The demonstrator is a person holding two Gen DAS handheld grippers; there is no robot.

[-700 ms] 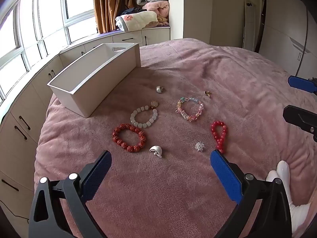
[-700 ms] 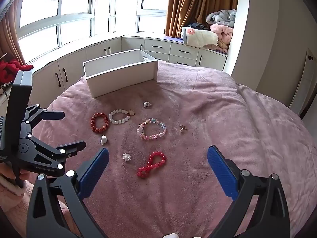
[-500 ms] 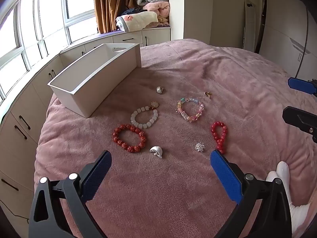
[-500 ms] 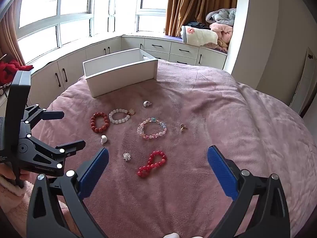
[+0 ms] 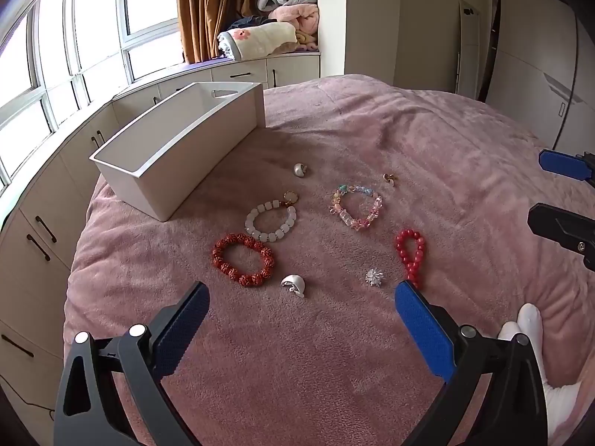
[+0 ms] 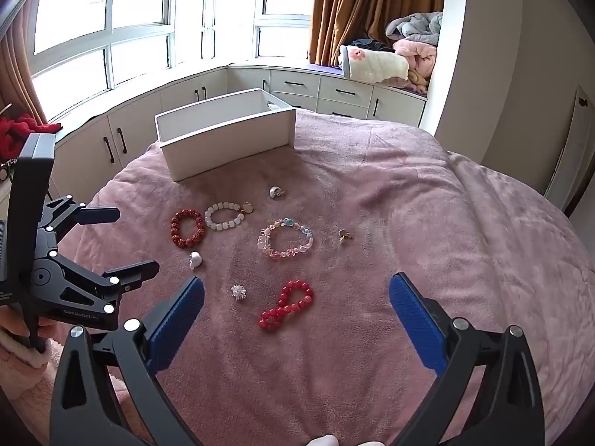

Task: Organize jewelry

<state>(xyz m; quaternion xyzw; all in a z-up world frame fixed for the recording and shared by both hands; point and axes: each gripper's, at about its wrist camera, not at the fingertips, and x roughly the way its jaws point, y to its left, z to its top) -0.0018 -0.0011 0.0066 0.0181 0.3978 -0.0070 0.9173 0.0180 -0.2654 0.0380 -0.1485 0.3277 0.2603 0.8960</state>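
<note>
Almost nothing differs from the earlier frames: both views have drifted only a touch, and every piece of jewelry lies where it lay before on the pink bed cover.

The left hand-held gripper hovers over the near edge of the bed, released, its blue pads spread wide with nothing between them. Just ahead of it, between the two fingers' lines, sit a silver shell-shaped piece and a small sparkly brooch. Ahead and toward its left finger lies the dark red bead bracelet, touching or nearly touching the white bead bracelet beyond it. The bright red bead string ends right at the tip of its right finger. Farther ahead are the pastel crystal bracelet, a small gold earring and a pearly round piece. The white box stands far ahead to the left, open-topped; what it holds cannot be seen.

The right hand-held gripper is likewise released and holds nothing. The bright red bead string lies just ahead between its fingers, the sparkly brooch near its left finger, and the pastel crystal bracelet beyond. The left hand-held gripper shows at its left side.
</note>
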